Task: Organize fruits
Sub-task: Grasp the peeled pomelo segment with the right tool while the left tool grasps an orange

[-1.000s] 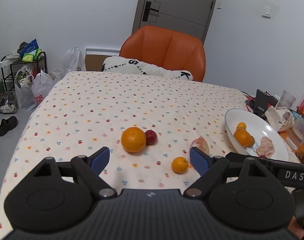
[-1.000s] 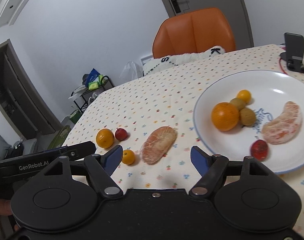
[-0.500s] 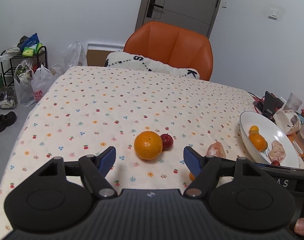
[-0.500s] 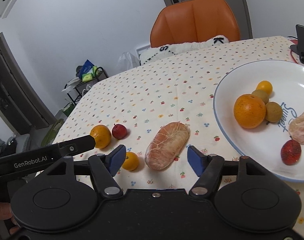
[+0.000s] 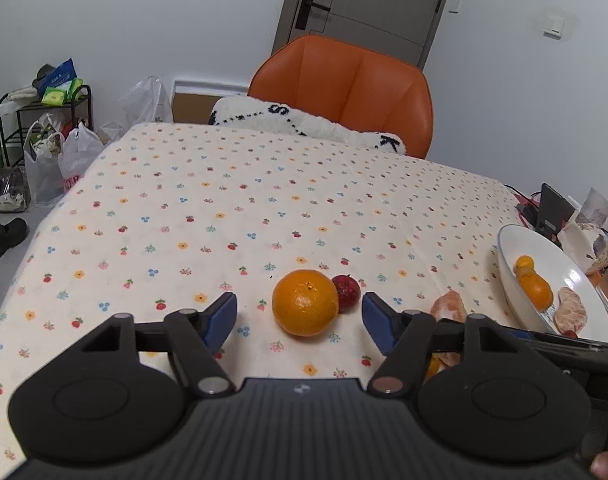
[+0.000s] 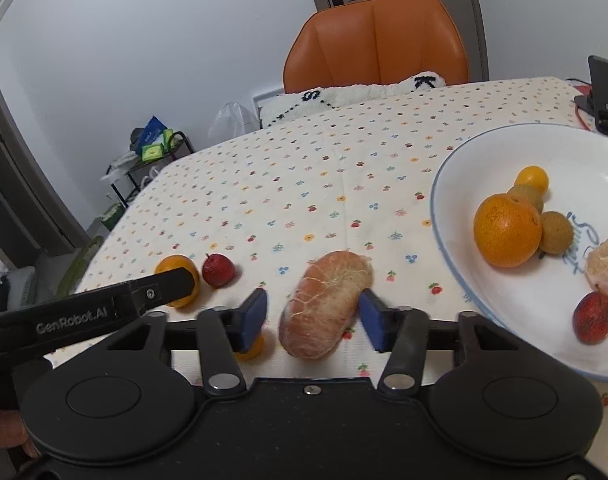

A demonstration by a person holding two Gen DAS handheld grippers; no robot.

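The left tongs hang low over the bench, jaws apart, with the orange between them but touching neither pad. A red fruit sits against the orange on its far right side. The right tongs are also apart, straddling the peeled segment; the right pad looks to be at its skin, though contact cannot be told for sure. A small orange fruit lies mostly hidden under the left pad. All four fruits lie near the bench's near edge. The plate, toward the near right corner, holds another orange, two brownish fruits, a small yellow one, a red one and a peeled piece.
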